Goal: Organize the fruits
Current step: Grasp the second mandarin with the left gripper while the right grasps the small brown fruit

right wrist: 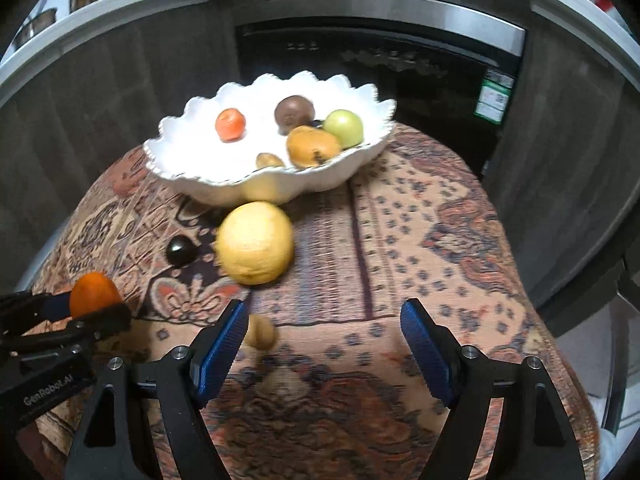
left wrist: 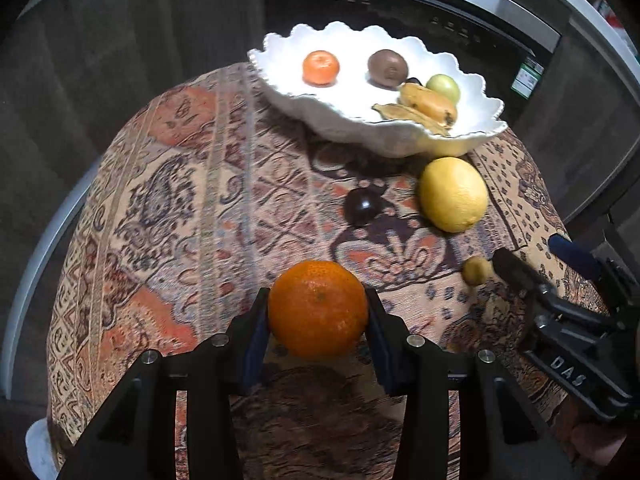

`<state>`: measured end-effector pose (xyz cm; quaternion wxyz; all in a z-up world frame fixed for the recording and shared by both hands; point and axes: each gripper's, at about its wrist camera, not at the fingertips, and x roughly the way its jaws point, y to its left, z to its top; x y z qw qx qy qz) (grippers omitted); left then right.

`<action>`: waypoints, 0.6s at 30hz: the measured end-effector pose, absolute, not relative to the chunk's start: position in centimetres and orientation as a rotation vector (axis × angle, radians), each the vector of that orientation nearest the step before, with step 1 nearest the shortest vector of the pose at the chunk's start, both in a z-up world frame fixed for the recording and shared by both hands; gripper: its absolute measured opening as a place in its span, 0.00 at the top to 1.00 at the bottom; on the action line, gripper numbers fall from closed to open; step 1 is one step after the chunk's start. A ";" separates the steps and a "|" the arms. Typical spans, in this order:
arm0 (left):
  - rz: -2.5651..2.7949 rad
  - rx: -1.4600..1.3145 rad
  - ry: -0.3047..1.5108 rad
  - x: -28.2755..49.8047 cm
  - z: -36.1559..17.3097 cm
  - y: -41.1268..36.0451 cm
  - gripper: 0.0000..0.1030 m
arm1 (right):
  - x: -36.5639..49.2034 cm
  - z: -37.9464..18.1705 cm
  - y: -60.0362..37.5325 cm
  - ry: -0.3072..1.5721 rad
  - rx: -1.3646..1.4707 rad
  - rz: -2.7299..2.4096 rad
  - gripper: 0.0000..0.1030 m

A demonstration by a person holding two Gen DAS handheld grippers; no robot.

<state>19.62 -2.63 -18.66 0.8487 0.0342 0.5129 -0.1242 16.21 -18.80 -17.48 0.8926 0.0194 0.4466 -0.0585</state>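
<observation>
- Three fruits loose on the patterned cloth point(left wrist: 168, 200): big yellow citrus point(left wrist: 454, 195), dark plum point(left wrist: 362, 206), small tan fruit point(left wrist: 476, 270). A fourth, the orange point(left wrist: 318, 308), is in the left tongs.
- Left tongs point(left wrist: 318, 312) clamped on the orange, pads on its two sides at the widest part, lifted clear of the cloth near the front of the table.
- Right tongs point(right wrist: 322, 340) wide open, empty; the small tan fruit point(right wrist: 260, 332) sits just beside the left-hand pad point(right wrist: 224, 346), not between the pads.
- White scalloped bowl point(left wrist: 280, 92) at the far edge holds a small orange fruit, a brown round one, a green one and a banana-coloured piece; free space on its near left side.
- Handling, my guess: orange is firm, fairly light, slightly springy skin, round so it can roll; grip across the middle looks right.
- Tan fruit small and light, likely to skid away; pinch it dead centre.
- Yellow citrus heavier, wide, needs nearly full opening.
- Bowl looks ceramic; set fruit down, don't drop.
</observation>
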 end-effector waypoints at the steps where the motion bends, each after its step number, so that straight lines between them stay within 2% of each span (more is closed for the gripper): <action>1: -0.254 0.068 1.080 19.6 -18.7 -2.2 0.58 | 16.3 -17.8 -18.3 0.933 0.032 -0.111 0.24; 4: -0.233 0.065 1.077 19.6 -18.9 -1.2 0.58 | 16.6 -18.5 -17.2 0.950 0.004 -0.097 0.31; 15: -0.216 0.045 1.083 19.8 -19.5 0.2 0.58 | 17.6 -20.4 -16.1 1.017 -0.010 -0.068 0.69; 18: -0.219 0.042 1.087 19.8 -19.7 0.2 0.58 | 17.6 -20.8 -16.0 1.018 -0.014 -0.062 0.74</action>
